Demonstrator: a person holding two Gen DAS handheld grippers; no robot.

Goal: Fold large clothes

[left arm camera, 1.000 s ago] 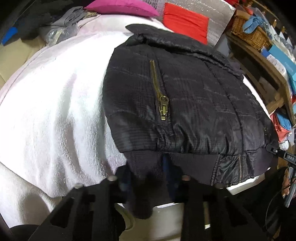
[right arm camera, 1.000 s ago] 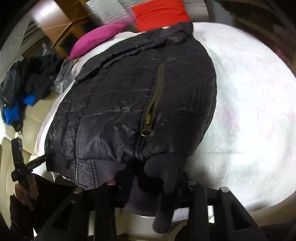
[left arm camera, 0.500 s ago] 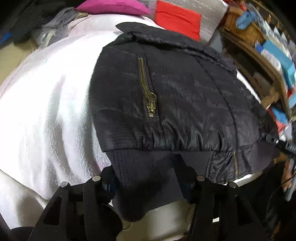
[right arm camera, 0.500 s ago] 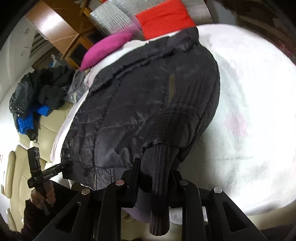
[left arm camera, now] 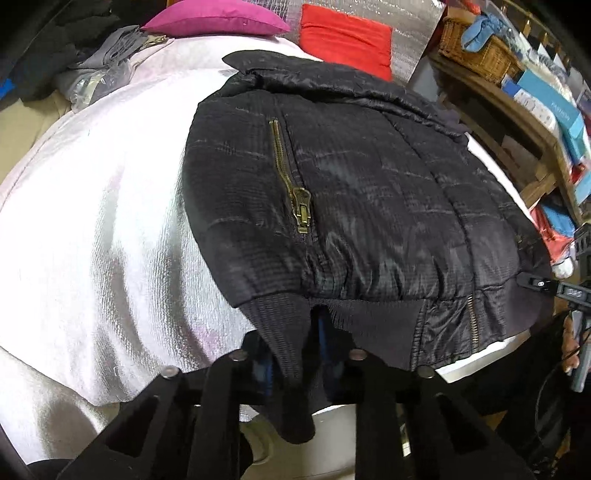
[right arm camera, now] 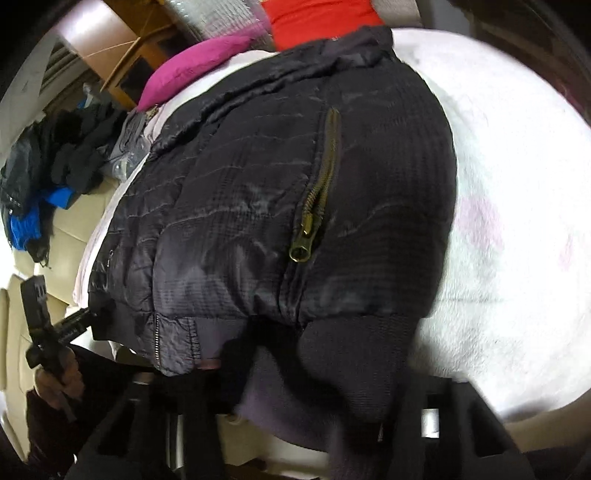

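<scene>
A black quilted jacket lies on a white blanket, sleeves folded over the body, brass pocket zippers showing. It also fills the right wrist view. My left gripper is shut on the jacket's ribbed cuff at the near hem. My right gripper is mostly hidden under the other ribbed cuff, which drapes over it; its jaws cannot be made out. The other gripper shows at each view's edge, by the hem.
A pink cushion and a red cushion lie at the far end. Dark clothes are piled on a beige seat at the left. A wooden shelf with a wicker basket and boxes stands at the right.
The left gripper has closed on the ribbed cuff, which hung loose between its open fingers half a second ago. The right view has moved closer to the hem, and the cuff now covers its fingers.
</scene>
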